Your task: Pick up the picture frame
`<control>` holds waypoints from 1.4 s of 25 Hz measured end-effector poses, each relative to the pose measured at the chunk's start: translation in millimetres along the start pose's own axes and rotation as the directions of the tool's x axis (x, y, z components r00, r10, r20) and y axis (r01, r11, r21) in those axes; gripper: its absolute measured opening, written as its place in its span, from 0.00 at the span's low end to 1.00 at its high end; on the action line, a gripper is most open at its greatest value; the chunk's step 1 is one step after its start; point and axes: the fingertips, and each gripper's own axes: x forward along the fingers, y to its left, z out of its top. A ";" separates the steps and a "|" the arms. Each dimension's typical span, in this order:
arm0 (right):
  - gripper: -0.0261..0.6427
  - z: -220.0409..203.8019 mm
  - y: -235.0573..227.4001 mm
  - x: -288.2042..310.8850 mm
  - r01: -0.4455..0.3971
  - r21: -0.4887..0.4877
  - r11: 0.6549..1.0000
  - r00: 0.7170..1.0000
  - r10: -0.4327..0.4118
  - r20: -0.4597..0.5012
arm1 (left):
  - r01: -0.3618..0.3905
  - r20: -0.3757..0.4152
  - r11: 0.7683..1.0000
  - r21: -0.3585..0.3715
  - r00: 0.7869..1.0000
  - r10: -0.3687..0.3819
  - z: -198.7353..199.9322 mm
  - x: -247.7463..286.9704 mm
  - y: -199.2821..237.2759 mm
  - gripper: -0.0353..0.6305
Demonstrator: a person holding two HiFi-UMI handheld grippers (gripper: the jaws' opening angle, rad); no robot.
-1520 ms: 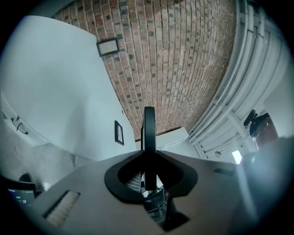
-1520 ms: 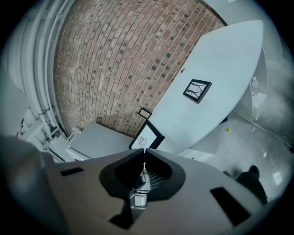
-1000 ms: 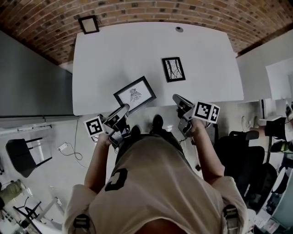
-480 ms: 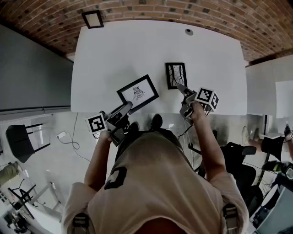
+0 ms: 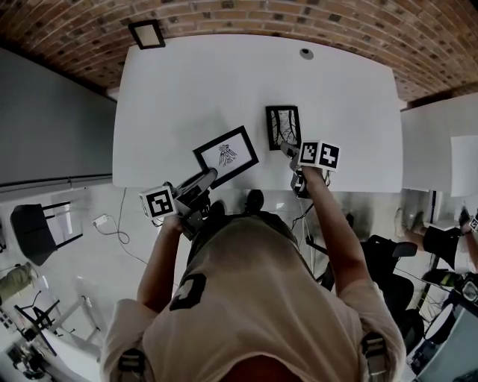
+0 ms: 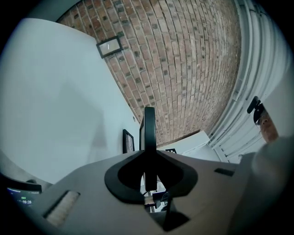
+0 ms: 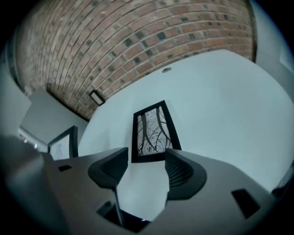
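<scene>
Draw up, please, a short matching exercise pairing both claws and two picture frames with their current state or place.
Things:
1. left claw
2. right claw
3. branch-print frame
4. small frame

States or places:
A. on the brick
B. open
C. flat on the white table
D. shut on the drawing frame

Pairs: 1-D, 2-B, 3-C, 4-A.

The right claw's jaws have just been opening, with nothing between them.

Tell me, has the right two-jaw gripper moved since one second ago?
Yes: the right gripper went from the white table's near edge inward to the black-framed branch picture. Its jaws have just been opening, empty.
</scene>
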 end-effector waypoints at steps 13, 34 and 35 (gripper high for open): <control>0.36 -8.1 4.5 28.9 0.010 -0.379 0.926 0.999 -0.029 -0.045 | -0.022 -0.012 1.000 0.004 1.000 0.022 -3.9 1.4 4.2 0.15; 0.31 -81.9 4.5 -8.0 -0.036 -0.213 0.976 0.997 0.021 -0.072 | -0.027 -0.111 0.999 -0.041 0.994 0.022 -19.5 -2.2 21.7 0.14; 0.31 -87.1 6.1 -9.1 -0.046 -0.204 0.978 0.996 0.030 -0.081 | -0.027 -0.112 0.999 -0.042 0.993 0.022 -18.9 -1.7 23.0 0.14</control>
